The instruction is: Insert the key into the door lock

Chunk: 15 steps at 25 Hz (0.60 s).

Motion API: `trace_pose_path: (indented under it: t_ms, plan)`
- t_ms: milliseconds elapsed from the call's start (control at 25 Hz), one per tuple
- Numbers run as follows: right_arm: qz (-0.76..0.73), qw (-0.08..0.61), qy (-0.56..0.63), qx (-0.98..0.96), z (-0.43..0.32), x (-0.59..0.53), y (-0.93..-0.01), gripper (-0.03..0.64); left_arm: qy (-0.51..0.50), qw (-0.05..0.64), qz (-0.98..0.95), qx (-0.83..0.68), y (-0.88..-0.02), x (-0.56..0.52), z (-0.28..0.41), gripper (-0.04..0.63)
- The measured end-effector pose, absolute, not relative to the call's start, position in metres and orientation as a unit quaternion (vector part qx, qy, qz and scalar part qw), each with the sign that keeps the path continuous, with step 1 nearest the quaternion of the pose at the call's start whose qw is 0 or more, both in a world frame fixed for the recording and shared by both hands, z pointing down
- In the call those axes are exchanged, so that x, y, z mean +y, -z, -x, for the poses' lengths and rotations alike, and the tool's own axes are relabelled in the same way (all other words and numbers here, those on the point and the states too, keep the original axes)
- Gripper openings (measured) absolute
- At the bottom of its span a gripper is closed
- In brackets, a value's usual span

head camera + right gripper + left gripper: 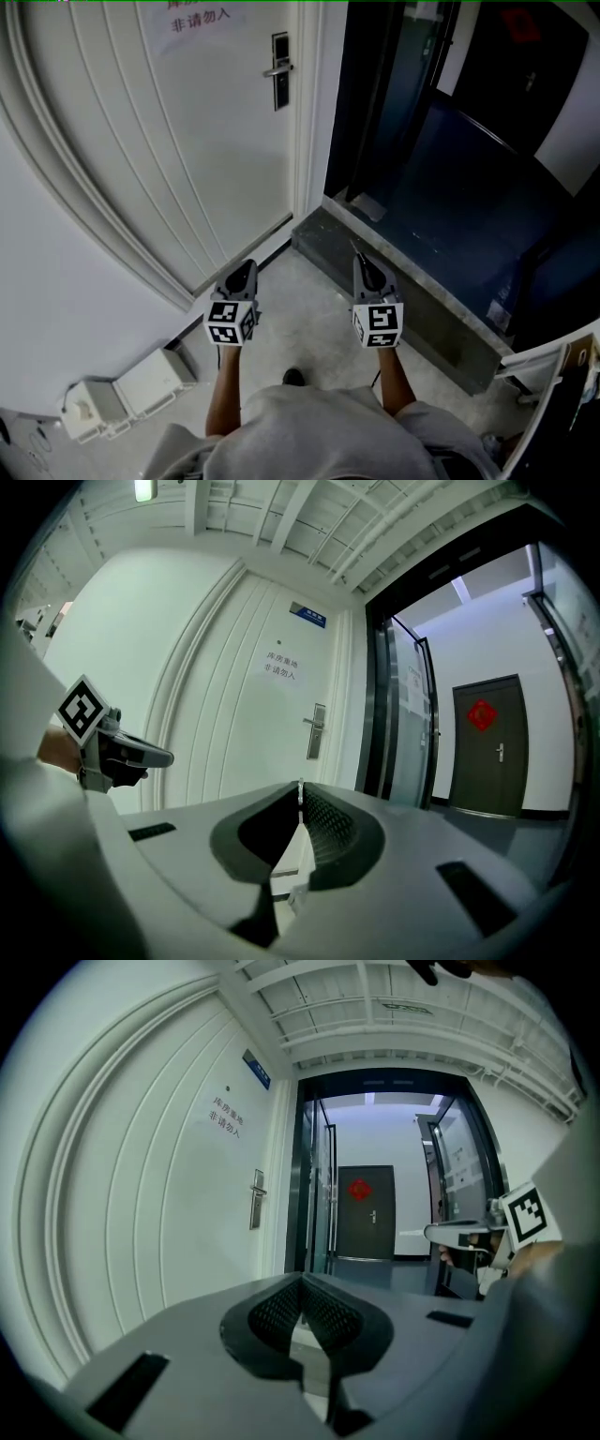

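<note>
Two tongs point level toward a white door. The left tongs are pressed together with nothing between them, and the right tongs are clamped on the key, of which only a thin metal sliver shows at their tip. The door lock, a dark plate with a lever handle, sits near the door's right edge, well apart from both tongs, so the approach has yet to be made. The main risk, as I judge it, is the narrow grip: so little of the key shows that it could twist or slip when its tip meets the plate off-centre. The keyhole itself is too small to make out from here, so aiming will need a closer look. The lever may also crowd the tongs. A paper notice hangs near the door's top edge. A raised grey threshold and dark glass doors lie to the right, and white boxes sit on the floor to the left; none stands between the key and the lock.
</note>
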State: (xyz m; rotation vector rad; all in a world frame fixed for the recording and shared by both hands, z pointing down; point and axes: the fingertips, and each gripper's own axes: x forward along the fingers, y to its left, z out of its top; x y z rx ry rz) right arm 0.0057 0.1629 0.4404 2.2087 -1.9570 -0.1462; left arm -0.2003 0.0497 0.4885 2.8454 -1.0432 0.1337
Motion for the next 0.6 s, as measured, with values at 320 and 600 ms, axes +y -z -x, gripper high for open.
trace_pose_path:
  t_ms: [320,600]
  plan:
    - [-0.747,0.104,0.031,-0.656,-0.012,0.110,-0.454,0.030,-0.055,0.063,-0.940,-0.331,-0.501,-0.009,0.184,0.017]
    - [-0.747,0.107,0.025,-0.655,-0.027,0.076,-0.466,0.031,-0.062,0.068,-0.939,-0.331,-0.514,-0.039,0.170,0.017]
